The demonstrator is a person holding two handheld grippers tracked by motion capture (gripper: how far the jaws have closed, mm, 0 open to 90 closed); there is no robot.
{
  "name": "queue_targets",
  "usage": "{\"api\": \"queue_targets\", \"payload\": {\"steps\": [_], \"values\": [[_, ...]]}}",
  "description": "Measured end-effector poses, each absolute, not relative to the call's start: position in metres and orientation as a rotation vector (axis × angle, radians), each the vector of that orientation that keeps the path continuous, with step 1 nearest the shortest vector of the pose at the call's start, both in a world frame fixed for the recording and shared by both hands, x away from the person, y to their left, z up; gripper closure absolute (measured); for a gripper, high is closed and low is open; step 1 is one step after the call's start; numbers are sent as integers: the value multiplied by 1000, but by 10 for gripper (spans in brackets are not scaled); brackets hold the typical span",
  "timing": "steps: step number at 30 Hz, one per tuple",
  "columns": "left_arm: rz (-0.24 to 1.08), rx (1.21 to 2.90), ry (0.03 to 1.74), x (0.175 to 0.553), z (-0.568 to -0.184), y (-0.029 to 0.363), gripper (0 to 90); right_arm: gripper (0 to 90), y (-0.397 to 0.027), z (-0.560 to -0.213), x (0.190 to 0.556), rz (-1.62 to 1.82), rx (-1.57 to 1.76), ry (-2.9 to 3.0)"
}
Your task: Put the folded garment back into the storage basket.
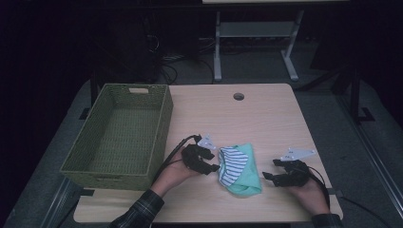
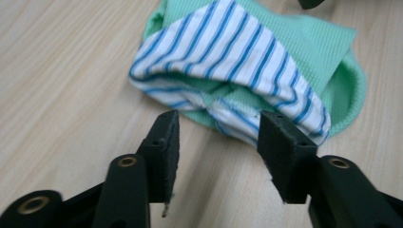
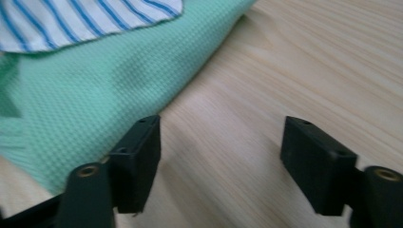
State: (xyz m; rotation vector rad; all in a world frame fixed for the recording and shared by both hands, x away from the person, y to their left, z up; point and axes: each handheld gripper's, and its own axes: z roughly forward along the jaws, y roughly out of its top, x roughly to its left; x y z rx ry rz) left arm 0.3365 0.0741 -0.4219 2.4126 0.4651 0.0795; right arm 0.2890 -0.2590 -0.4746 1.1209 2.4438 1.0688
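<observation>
While both tongs, left (image 1: 212, 160) and right (image 1: 269, 175), stand spread and empty, the folded garment (image 1: 239, 169) on the desk (image 1: 266, 114) looks soft and light, best pinched at its layered striped edge (image 2: 223, 102).

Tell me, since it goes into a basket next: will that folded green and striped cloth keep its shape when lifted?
Probably not. The folded cloth looks soft and thin, its layers loosely lapped, so it should sag and may unfold. It looks light, and a push would likely bunch it.

left claw (image 1: 213, 161): black, brass screws | right claw (image 1: 269, 171): black, grey plate | sleeves: plaid
</observation>
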Motion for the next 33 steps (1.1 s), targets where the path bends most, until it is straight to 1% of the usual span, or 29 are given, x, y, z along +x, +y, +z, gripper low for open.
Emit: {"api": "queue_targets", "payload": {"steps": [3, 5, 10, 14, 23, 31, 33], "values": [[72, 2416, 429, 340, -417, 70, 440, 258, -260, -476, 289, 1063, 1111, 2437], [94, 2441, 388, 342, -415, 67, 407, 252, -259, -477, 289, 1064, 1112, 2438], [39, 2448, 336, 347, -413, 55, 331, 227, -258, -479, 289, 1067, 1090, 2425], [33, 2480, 275, 348, -413, 43, 275, 206, -258, -482, 289, 1078, 1059, 2413], [29, 2568, 166, 349, -421, 21, 231, 184, -258, -482, 289, 1070, 1073, 2409], [6, 2641, 124, 352, -436, 14, 226, 182, -258, -482, 289, 1070, 1083, 2410], [18, 2657, 107, 352, -439, 12, 224, 182, -258, -482, 289, 1070, 1084, 2410]]}}
